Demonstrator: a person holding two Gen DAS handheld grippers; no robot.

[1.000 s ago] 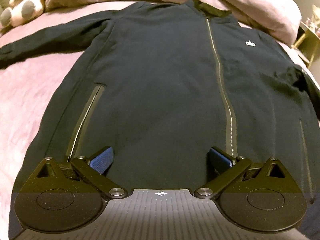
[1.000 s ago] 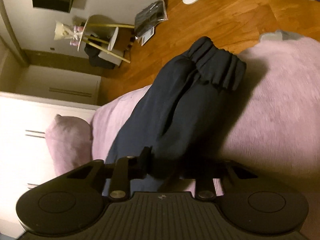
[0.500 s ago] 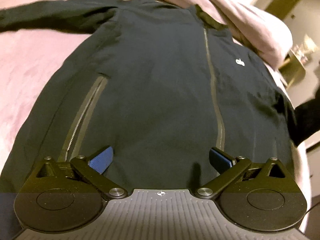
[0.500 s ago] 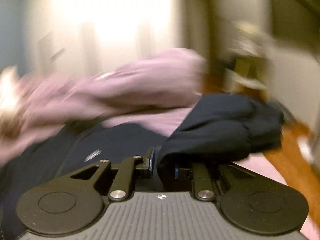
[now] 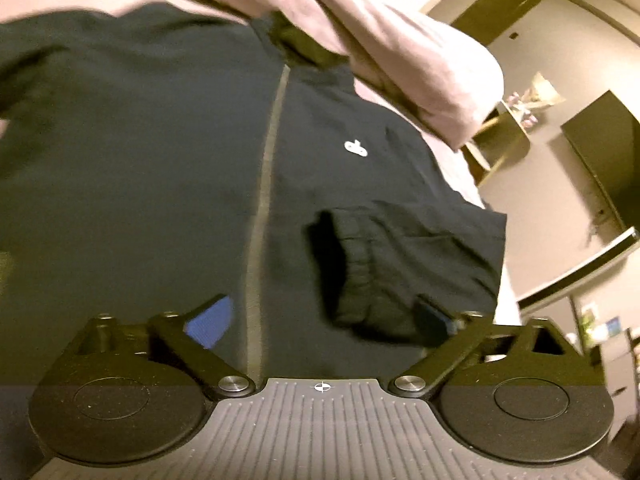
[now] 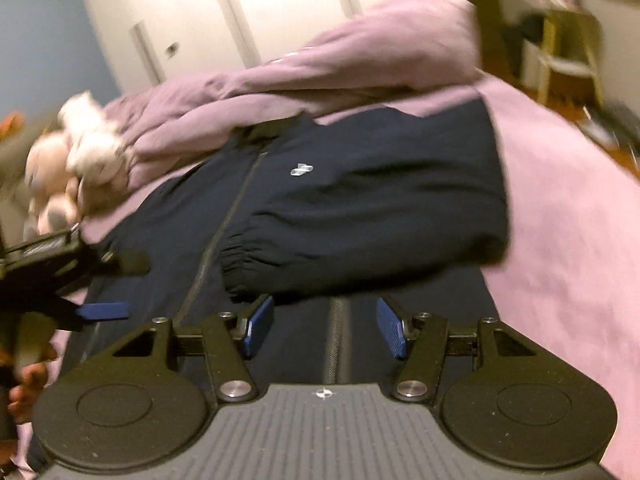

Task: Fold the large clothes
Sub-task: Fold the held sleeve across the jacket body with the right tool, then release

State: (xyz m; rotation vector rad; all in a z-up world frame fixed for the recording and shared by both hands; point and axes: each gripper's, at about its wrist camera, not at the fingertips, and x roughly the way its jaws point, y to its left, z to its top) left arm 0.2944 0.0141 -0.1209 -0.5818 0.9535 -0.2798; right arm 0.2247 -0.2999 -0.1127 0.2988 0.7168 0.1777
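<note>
**Sleeve folded across jacket front, both grippers empty**

Dark navy zip jacket (image 6: 280, 216) lies front-up on the pink bed (image 6: 568, 240), collar toward the rumpled lilac duvet (image 6: 360, 68). Small white logo (image 6: 301, 169) just beside the centre zip (image 5: 264, 184). One sleeve (image 6: 360, 248) now lies folded across the chest below the logo, its gathered cuff (image 5: 356, 264) ending near the zip. Plush toys (image 6: 76, 164) sit beside the duvet, off the jacket's other shoulder.

Half a second ago the right hand-held gripper (image 6: 324, 330) was clamped on that sleeve; now its jaws stand apart, empty, above the hem. Left hand-held gripper (image 5: 320, 320) stays spread wide, holding nothing, over the lower zip.
</note>
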